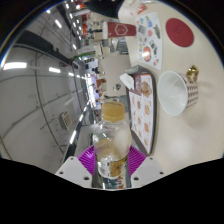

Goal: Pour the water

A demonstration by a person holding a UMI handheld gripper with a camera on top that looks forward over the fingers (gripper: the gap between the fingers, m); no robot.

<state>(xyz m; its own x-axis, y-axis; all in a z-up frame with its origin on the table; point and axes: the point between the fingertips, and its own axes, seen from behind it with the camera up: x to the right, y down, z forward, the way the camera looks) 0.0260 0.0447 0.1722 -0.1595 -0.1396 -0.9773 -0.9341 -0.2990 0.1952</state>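
The gripper is tilted hard, so the whole scene leans sideways. Its jaws are clamped on a clear bottle, a magenta pad pressing on either side; the bottle's base is hidden between them, and its glassy body with a yellowish band is hard to read against the clutter behind. Just beyond, a patterned tray lies on the grey worktop. Beside the tray stands a white paper cup, its mouth facing the camera. Farther off sits a red round lid and a red-and-white carton, both small and indistinct. Windows blur along the far side.
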